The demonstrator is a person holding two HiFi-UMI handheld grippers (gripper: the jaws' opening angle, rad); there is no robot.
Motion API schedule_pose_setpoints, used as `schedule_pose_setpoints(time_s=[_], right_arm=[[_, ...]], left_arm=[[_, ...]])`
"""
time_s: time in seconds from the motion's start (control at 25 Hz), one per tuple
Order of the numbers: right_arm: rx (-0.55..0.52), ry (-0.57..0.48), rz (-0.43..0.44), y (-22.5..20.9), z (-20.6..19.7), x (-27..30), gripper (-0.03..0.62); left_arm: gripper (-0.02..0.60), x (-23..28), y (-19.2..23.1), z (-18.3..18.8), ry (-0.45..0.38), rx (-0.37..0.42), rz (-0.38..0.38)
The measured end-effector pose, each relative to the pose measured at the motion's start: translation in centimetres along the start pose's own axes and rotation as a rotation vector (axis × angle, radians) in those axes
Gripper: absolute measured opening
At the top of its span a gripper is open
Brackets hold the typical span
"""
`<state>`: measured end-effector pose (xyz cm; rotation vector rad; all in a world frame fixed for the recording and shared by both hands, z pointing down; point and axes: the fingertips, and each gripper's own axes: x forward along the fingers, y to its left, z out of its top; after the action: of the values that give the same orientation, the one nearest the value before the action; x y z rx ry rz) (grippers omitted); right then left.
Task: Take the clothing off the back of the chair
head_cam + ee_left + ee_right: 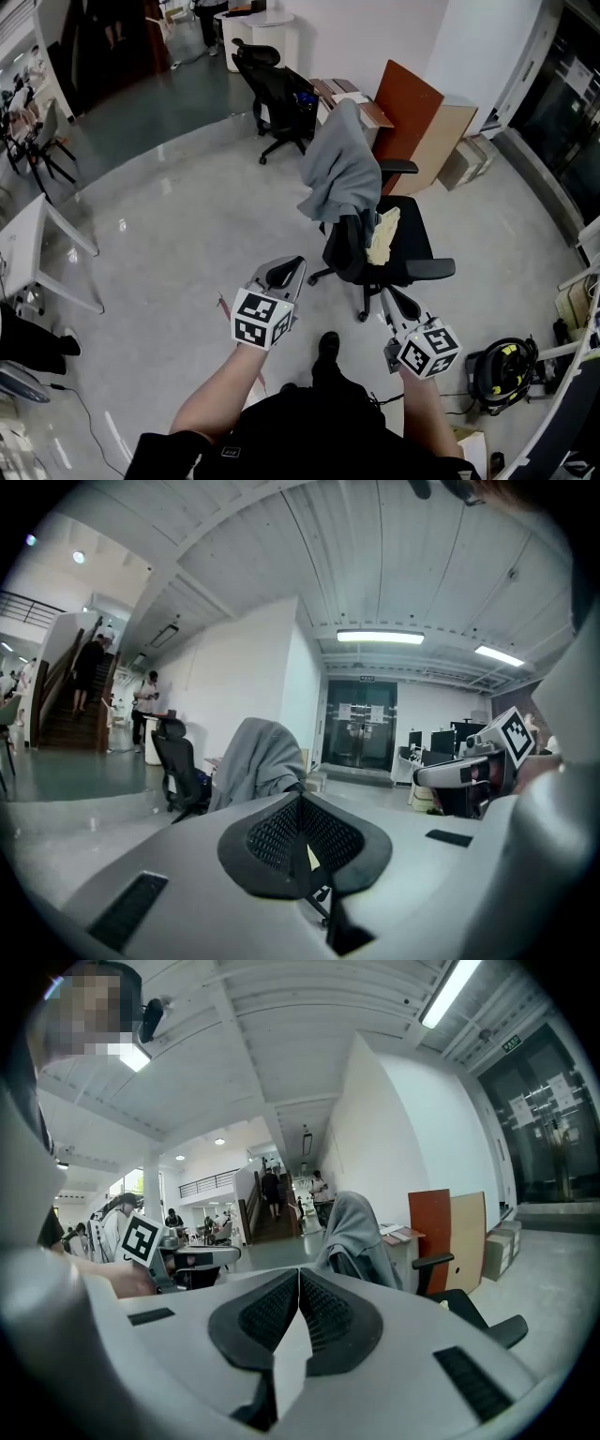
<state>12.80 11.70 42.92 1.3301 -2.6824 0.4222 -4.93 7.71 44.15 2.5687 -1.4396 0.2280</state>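
Note:
A grey garment [339, 169] hangs over the back of a black office chair [398, 246] in the middle of the head view; a yellowish cloth [382, 234] lies on its seat. The garment [255, 766] [358, 1234] shows ahead in both gripper views. My left gripper [292, 265] is shut and empty, a short way left of the chair's base. My right gripper [391, 302] is shut and empty too, just in front of the chair's seat edge. Neither touches the garment.
A second black chair [274, 94] stands further back. Brown and tan boards [419, 122] lean on the wall behind the chair, with cardboard boxes [464, 161] beside them. A white table [33, 244] stands at left. A black and yellow vacuum [502, 367] sits at right.

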Motion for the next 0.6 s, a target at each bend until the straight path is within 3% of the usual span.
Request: schedule_pose_setpoints(time_s=[0.2, 0.44, 0.6], right_arm=[[0.022, -0.009, -0.004, -6.4, 0.7, 3.4, 0.015], [0.054, 0.022, 0.023, -12.6, 1.3, 6.9, 0.015], [0.065, 0.033, 0.05, -16.0, 2.2, 9.9, 0.015]], left_arm=[[0.008, 8.2, -1.4, 0.2, 0.022, 0.009, -0.022], [0.229, 16.8, -2.8, -1.0, 0.13, -0.029, -0.01], [0.25, 21.5, -2.1, -2.1, 0.198, -0.036, 0.018]])
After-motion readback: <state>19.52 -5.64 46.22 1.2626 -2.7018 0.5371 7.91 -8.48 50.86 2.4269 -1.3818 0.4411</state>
